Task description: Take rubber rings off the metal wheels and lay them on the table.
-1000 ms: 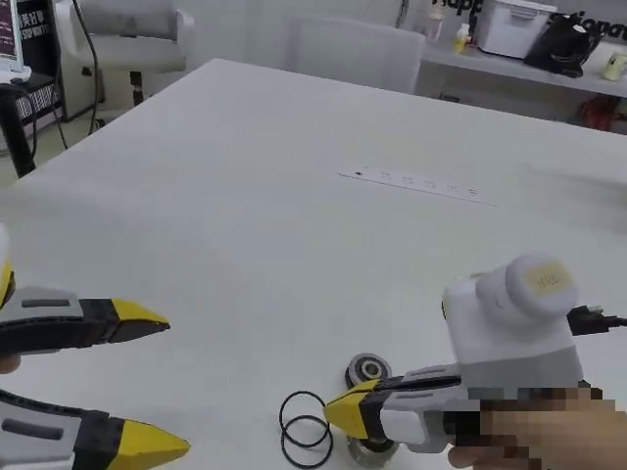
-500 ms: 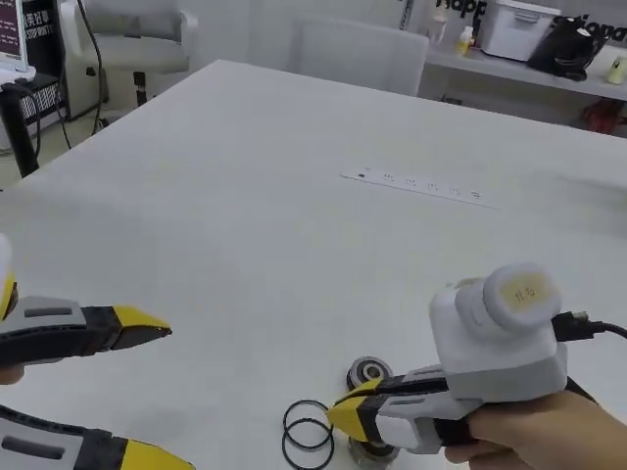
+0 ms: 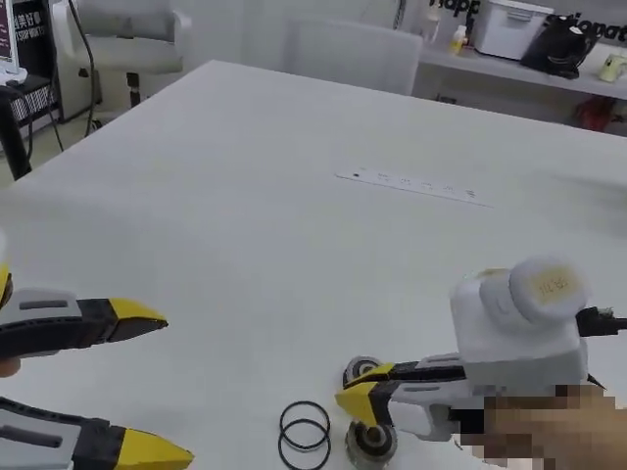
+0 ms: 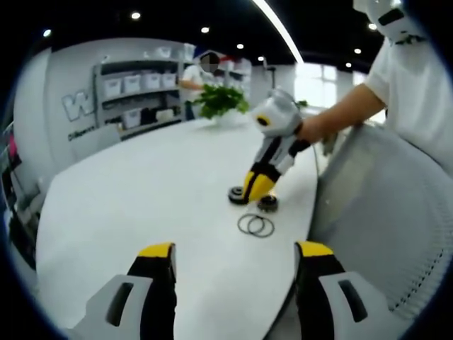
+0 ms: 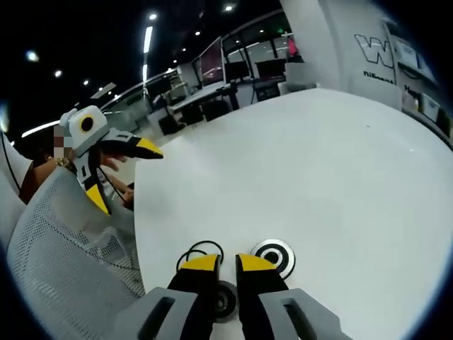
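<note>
Two small metal wheels lie near the table's front edge, one (image 3: 361, 370) behind the other (image 3: 370, 443). Two black rubber rings (image 3: 305, 434) lie overlapping on the white table (image 3: 294, 225) just left of them. My right gripper (image 3: 358, 397) hovers between the wheels, jaws together with nothing in them. In the right gripper view one wheel (image 5: 274, 256) shows right of the tips (image 5: 226, 265), the other wheel (image 5: 225, 297) partly under a jaw, and the rings (image 5: 200, 251) just beyond. My left gripper (image 3: 174, 387) is open, well left of the rings. The left gripper view shows the rings (image 4: 255, 224) ahead.
A white power strip (image 3: 411, 183) lies further back on the table. A mesh chair (image 4: 375, 212) stands at the near edge. Shelves with boxes and a plant (image 4: 219, 99) are beyond the far end.
My right gripper's tip has drawn slightly up and right, uncovering more of the near wheel. The left gripper stays open in place. Rings and wheels have not moved.
</note>
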Tool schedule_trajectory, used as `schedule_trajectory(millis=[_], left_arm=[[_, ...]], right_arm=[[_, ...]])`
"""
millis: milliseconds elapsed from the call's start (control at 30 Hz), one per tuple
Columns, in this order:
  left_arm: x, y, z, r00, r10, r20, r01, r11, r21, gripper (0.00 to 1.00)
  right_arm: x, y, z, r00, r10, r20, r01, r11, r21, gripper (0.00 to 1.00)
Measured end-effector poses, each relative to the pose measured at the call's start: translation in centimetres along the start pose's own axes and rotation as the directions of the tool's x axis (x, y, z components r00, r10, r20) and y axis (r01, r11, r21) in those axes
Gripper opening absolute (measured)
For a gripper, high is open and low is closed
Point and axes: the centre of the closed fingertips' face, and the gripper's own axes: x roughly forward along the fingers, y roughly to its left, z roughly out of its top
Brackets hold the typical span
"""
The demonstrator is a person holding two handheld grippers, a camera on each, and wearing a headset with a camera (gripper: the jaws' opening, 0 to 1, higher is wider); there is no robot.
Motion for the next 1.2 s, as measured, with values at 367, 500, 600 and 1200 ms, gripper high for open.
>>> schedule_trajectory(millis=[367, 500, 600, 1200], left_arm=[[1.5, 0.8, 2.6, 0.9993, -0.036, 0.009, 0.035, 0.997, 0.071, 0.68], [2.2, 0.9, 3.5, 0.9984, -0.056, 0.010, 0.055, 0.994, 0.098, 0.68], [2.8, 0.8, 3.9, 0.9967, -0.081, -0.004, 0.080, 0.988, 0.130, 0.67], [8.3, -0.2, 7.1, 0.9778, -0.205, -0.043, 0.209, 0.945, 0.251, 0.63]], right_arm=[[-1.3, -2.3, 0.2, 0.9964, -0.069, 0.049, 0.066, 0.997, 0.048, 0.06], [-1.6, -3.0, -0.1, 0.9946, -0.088, 0.055, 0.084, 0.995, 0.060, 0.06], [-1.9, -3.5, -0.4, 0.9928, -0.100, 0.066, 0.094, 0.992, 0.084, 0.06], [-2.0, -4.5, -1.9, 0.9940, -0.093, 0.057, 0.088, 0.992, 0.096, 0.10]])
